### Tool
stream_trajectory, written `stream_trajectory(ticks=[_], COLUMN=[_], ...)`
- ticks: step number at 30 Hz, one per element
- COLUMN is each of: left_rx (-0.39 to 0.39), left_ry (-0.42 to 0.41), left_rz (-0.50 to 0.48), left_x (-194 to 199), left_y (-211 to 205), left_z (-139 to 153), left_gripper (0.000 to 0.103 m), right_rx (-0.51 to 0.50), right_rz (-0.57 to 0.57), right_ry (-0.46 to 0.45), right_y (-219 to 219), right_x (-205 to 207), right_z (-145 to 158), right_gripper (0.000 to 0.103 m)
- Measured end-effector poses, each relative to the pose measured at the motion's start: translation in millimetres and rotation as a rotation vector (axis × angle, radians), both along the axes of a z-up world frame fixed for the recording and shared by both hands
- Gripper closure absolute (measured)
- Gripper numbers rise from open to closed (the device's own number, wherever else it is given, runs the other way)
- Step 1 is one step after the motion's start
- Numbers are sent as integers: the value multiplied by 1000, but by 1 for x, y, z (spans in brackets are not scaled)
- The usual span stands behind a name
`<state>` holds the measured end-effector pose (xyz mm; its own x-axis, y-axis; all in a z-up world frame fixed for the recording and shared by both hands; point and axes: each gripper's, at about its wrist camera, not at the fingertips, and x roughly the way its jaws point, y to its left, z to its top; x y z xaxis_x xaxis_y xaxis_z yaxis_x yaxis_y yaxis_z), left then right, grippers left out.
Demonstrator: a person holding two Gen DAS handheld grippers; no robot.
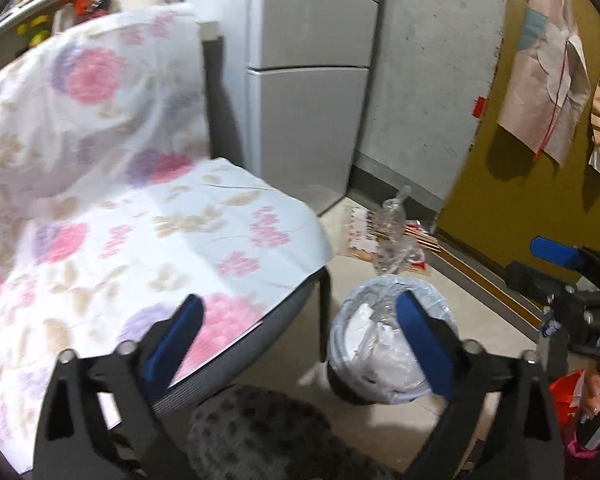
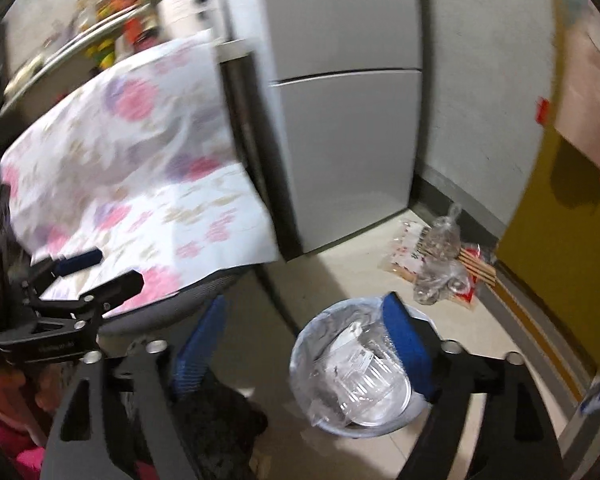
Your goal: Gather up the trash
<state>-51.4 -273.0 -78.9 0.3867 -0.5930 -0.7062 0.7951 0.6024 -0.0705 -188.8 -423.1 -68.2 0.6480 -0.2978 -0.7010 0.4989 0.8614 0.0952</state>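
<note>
Fingers both pairs wide, empty, above bin; chair edge beside.

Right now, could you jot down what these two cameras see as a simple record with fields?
place: tiled floor corner beside a grey two-door fridge
bin: round pale-blue bin lined with a plastic bag, holding clear plastic packaging and white paper
still on floor: crumpled clear plastic bags lying on red-and-white packets by the wall
chair: grey chair draped with a floral white cloth, left of the bin
left tool: open, empty
right tool: open, empty
</note>
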Motion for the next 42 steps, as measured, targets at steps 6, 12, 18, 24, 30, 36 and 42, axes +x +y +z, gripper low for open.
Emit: stream_trajectory(ticks=[6,12,18,24,30,36,42], left_rx=[52,63,67,79,90,90,83], left_ry=[29,46,13,17,32,20,12], left_rz=[79,138,189,251,295,306,311], left_x=[-7,-14,-23,-23,-17,-18,-19], left_y=[43,80,106,127,135,138,138], left_z=[26,47,68,74,72,76,79], left_gripper=[7,7,7,7,7,7,7], right_rx=[-55,-84,-103,-103,-98,-97,-102], right_rz=[74,64,117,146,167,168,160], right_ry=[46,75,33,20,32,31,27], right_y=[44,63,80,91,96,98,98], right_x=[8,5,-6,-5,-1,0,0], right_z=[30,58,84,89,85,85,85], right_gripper=[13,11,11,11,11,11,11])
